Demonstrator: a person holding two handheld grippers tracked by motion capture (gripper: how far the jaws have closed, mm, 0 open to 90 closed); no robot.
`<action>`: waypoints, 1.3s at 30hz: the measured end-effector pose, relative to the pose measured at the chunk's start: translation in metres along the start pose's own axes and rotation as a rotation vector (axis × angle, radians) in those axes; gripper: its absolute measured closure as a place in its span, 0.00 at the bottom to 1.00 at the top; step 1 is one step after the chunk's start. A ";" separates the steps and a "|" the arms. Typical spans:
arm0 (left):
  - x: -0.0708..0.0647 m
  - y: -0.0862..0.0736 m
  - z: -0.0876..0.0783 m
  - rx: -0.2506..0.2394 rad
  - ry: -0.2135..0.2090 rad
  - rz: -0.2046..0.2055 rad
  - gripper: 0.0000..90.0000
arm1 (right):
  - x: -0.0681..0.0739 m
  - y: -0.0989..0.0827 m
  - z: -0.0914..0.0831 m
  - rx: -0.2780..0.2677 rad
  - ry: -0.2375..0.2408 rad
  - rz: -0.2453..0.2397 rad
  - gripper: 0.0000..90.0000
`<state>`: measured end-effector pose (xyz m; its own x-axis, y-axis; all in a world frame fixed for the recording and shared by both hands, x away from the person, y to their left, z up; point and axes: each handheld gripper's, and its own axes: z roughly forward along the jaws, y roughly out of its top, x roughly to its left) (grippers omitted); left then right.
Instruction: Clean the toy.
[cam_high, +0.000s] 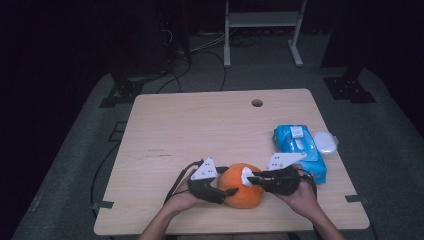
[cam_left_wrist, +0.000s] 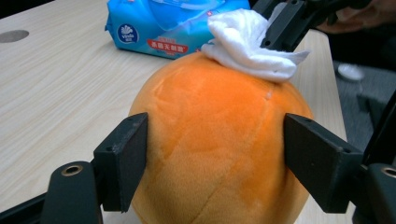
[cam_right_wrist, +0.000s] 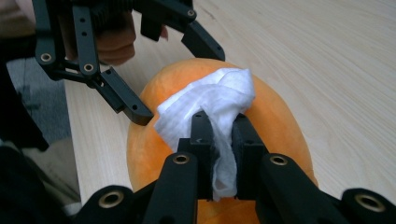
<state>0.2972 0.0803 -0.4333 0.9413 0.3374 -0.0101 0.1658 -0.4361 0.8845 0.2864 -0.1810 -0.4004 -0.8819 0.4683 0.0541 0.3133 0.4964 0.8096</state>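
Your right gripper (cam_right_wrist: 219, 135) is clenched on a white wipe (cam_right_wrist: 210, 100), pressing it onto the top of the orange plush ball (cam_high: 242, 191) at the table's (cam_high: 200, 125) near edge. Your left gripper (cam_left_wrist: 215, 154) straddles the ball, jaws spread, pads apparently just off the plush. Judgement: wiping is underway, top only; sides remain. The blue wipes pack (cam_high: 299, 147) lies to the right, flap open, contents not visible.

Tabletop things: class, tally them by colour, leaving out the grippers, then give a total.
Orange: 1, round plush orange toy
White: 1, crumpled white wipe
Blue: 1, blue plastic wet-wipe pack
Total: 3
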 end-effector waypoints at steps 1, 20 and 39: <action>0.005 -0.003 -0.001 -0.015 -0.013 -0.042 0.20 | -0.002 -0.002 0.001 0.013 0.014 0.001 0.89; 0.012 -0.005 0.001 -0.031 0.016 -0.156 0.12 | -0.010 -0.010 -0.005 0.032 -0.021 -0.003 0.89; 0.015 -0.005 -0.001 -0.058 -0.002 -0.222 0.24 | -0.009 -0.010 -0.002 0.023 -0.023 0.011 0.90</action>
<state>0.3100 0.0883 -0.4372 0.8844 0.4179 -0.2081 0.3516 -0.3028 0.8858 0.2907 -0.1917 -0.4073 -0.8701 0.4904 0.0493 0.3311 0.5075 0.7955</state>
